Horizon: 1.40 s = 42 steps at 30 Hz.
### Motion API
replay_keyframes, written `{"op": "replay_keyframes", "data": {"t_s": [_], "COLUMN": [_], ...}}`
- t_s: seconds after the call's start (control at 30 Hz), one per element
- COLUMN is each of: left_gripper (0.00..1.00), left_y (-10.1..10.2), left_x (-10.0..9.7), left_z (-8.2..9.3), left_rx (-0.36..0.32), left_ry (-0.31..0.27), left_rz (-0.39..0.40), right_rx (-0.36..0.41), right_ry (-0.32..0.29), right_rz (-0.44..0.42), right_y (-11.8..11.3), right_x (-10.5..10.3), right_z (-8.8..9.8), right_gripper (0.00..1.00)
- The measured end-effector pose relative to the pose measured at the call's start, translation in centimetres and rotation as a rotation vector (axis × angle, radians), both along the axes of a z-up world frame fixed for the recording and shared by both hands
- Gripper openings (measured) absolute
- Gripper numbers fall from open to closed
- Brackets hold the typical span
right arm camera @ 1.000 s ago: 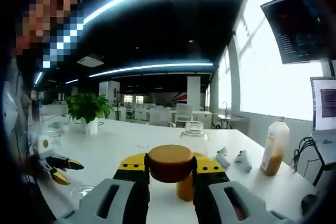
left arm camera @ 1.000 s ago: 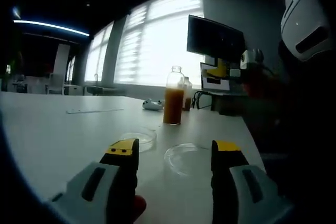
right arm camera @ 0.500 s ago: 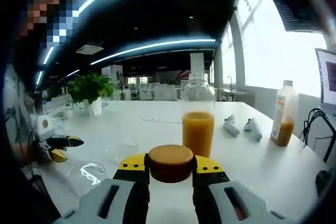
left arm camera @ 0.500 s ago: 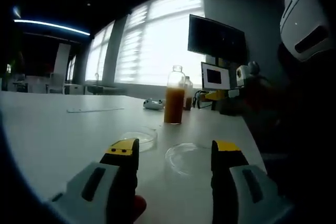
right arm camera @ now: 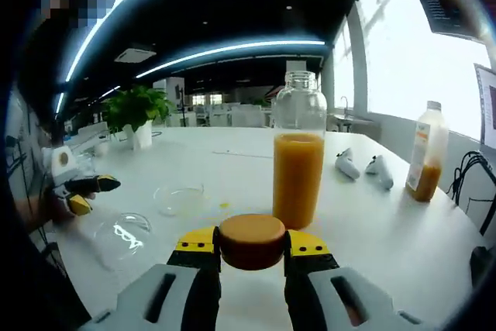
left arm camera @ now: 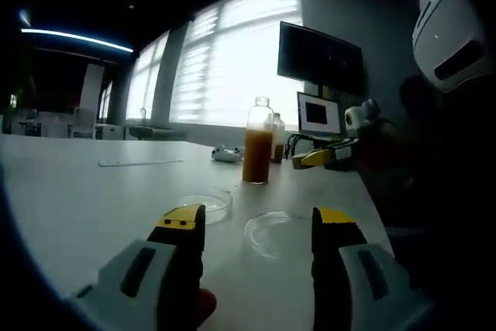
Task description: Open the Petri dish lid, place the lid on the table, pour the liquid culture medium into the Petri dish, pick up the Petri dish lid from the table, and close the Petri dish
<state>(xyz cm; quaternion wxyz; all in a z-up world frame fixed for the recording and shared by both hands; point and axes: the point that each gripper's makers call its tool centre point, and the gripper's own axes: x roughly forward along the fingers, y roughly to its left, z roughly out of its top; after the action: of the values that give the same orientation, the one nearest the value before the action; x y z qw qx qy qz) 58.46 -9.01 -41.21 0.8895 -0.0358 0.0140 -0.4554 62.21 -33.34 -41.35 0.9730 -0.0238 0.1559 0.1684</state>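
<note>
My right gripper (right arm camera: 252, 247) is shut on a round orange-brown bottle cap (right arm camera: 252, 234), low over the white table (right arm camera: 387, 230). Just behind it stands an uncapped glass bottle (right arm camera: 298, 164) about half full of orange liquid. A clear Petri dish (right arm camera: 178, 198) lies to the left, and a second clear dish piece (right arm camera: 124, 234) lies nearer the left gripper (right arm camera: 84, 194). In the left gripper view my left gripper (left arm camera: 258, 222) is open above the table, holding nothing. The dish piece (left arm camera: 275, 234) lies between its jaws, the other dish (left arm camera: 205, 203) further left, the bottle (left arm camera: 256, 149) behind. The right gripper (left arm camera: 322, 157) reaches in from the right.
A capped bottle (right arm camera: 426, 162) with some orange liquid stands at the far right, with two small white objects (right arm camera: 363, 168) beside it. A potted plant (right arm camera: 136, 110) sits far left. A monitor (left arm camera: 319, 56) and laptop (left arm camera: 318, 114) stand behind the bottle.
My right gripper has lowered with the cap toward the table in front of the bottle. The left gripper has stayed still and open.
</note>
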Motion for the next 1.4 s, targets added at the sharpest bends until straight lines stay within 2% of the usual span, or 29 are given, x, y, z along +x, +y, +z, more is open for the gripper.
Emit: {"op": "replay_keyframes", "data": {"t_s": [0.1,0.2,0.47,0.9,1.2,1.4], "left_gripper": [0.46,0.46,0.46,0.46,0.46,0.46], "left_y": [0.0,0.0,0.1,0.1,0.0,0.0], "left_x": [0.0,0.0,0.0,0.0,0.0,0.0], "left_z": [0.0,0.0,0.0,0.0,0.0,0.0], "left_rx": [0.000,-0.001,0.001,0.000,0.000,0.001], "left_ry": [-0.001,-0.002,-0.001,-0.001,0.000,-0.001], "left_rz": [0.001,0.002,0.002,0.006,0.002,0.004], "right_rx": [-0.021,-0.056,-0.083,-0.093,-0.077,-0.109], "right_ry": [0.049,0.067,0.111,0.161,0.169,0.164], "right_rz": [0.019,0.022,0.014,0.018,0.006,0.020], "right_y": [0.4,0.6,0.3,0.5,0.2,0.1], "right_x": [-0.2,-0.2,-0.1,-0.5,-0.7,-0.7], "right_z": [-1.6,-2.7,-4.5,-5.5,-5.7,-5.8], "right_gripper": [0.26,0.26,0.26,0.26,0.27,0.30]}}
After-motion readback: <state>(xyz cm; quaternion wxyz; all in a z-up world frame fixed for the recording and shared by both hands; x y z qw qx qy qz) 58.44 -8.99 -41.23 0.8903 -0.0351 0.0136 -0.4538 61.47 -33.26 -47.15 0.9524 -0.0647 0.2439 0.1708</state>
